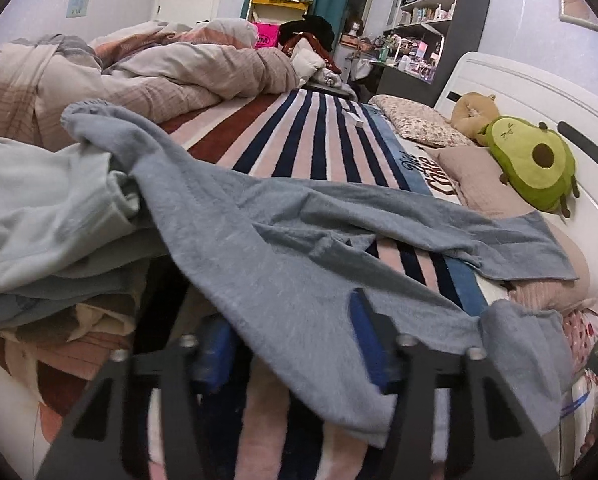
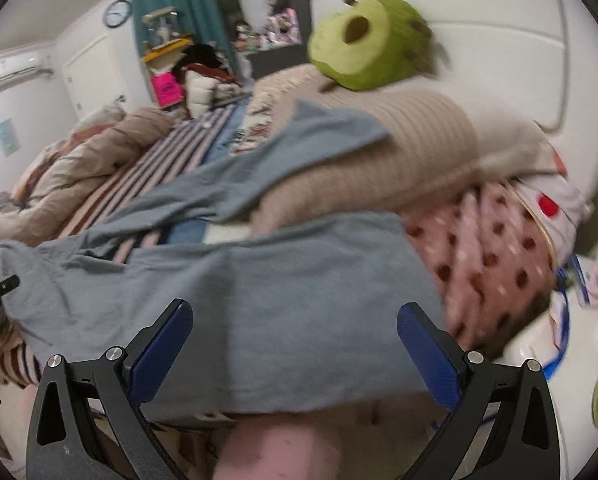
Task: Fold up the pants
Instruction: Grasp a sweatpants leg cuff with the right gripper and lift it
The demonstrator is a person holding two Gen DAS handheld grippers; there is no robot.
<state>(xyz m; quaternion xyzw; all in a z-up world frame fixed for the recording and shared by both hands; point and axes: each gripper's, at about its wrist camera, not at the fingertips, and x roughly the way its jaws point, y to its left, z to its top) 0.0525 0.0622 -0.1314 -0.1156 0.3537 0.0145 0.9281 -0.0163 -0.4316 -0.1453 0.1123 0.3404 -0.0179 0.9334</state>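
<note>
Lying across the striped bedspread (image 1: 299,132), the grey-blue pants (image 1: 259,240) stretch from a pile of folded laundry (image 1: 47,240) at the left of the left wrist view toward the pillows at the right. Their waistband end is draped over that pile, and the two legs fan out to the right, one reaching a beige pillow (image 1: 483,188) below the avocado plush toy (image 1: 535,164), the other running down toward the camera. Behind the pile, a rumpled beige duvet (image 1: 159,76) fills the far left of the bed. The left gripper (image 1: 291,344) has cloth of the nearer leg lying between its blue pads; whether the pads press on it I cannot tell. In the right wrist view, which is blurred, the pants (image 2: 227,300) spread from the left edge across to a polka-dot pillow (image 2: 495,256), with one leg end resting on the beige pillow (image 2: 379,160). The right gripper (image 2: 295,344) is released, its jaws spread wide just above the nearer leg, gripping nothing.
</note>
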